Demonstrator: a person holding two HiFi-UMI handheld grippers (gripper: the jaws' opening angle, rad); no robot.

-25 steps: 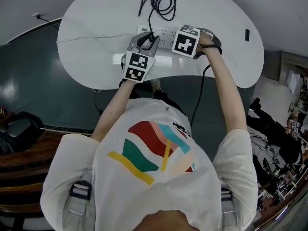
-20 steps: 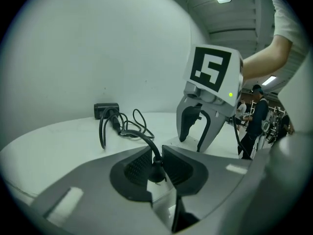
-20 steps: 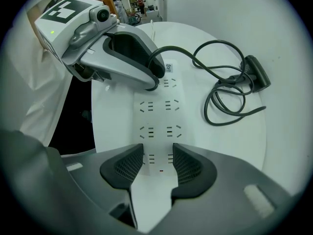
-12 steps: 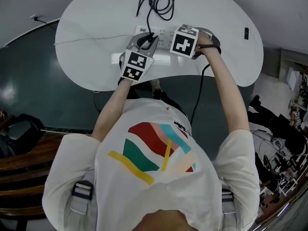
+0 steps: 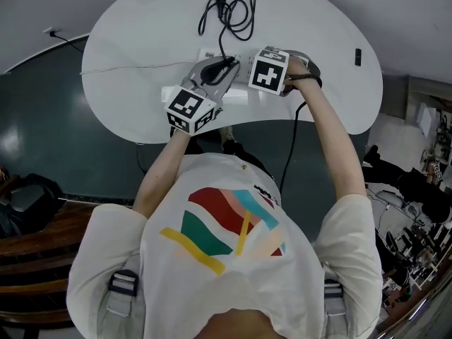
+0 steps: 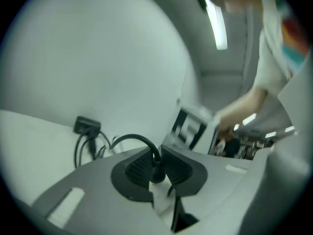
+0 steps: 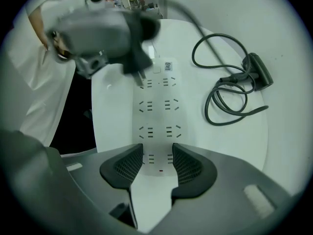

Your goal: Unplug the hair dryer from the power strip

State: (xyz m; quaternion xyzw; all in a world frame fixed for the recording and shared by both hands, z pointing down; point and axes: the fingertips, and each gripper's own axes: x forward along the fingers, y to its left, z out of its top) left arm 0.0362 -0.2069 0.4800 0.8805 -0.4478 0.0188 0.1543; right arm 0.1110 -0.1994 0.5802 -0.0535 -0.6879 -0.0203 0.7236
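Observation:
My left gripper (image 6: 155,169) is shut on the black plug (image 6: 156,173) of the dryer's cable. In the right gripper view the plug (image 7: 141,50) hangs tilted above the white power strip (image 7: 159,106), its prongs bare and out of the sockets. The cable (image 5: 236,13) coils at the table's far side and ends at a black boxy piece (image 7: 259,72). Pointing straight down at the strip's near end is my right gripper (image 7: 157,155); its jaws stand apart with the strip's top between and under the tips. In the head view both grippers meet over the strip (image 5: 206,54).
The strip lies on a white rounded table (image 5: 141,41) above a dark floor. A thin wire (image 5: 127,67) crosses the table's left side. A small black object (image 5: 358,56) sits at the right. A black cord (image 5: 293,140) hangs off the front edge.
The left gripper has risen and tipped back with the plug, which has come out of the strip. The right gripper stayed where it was.

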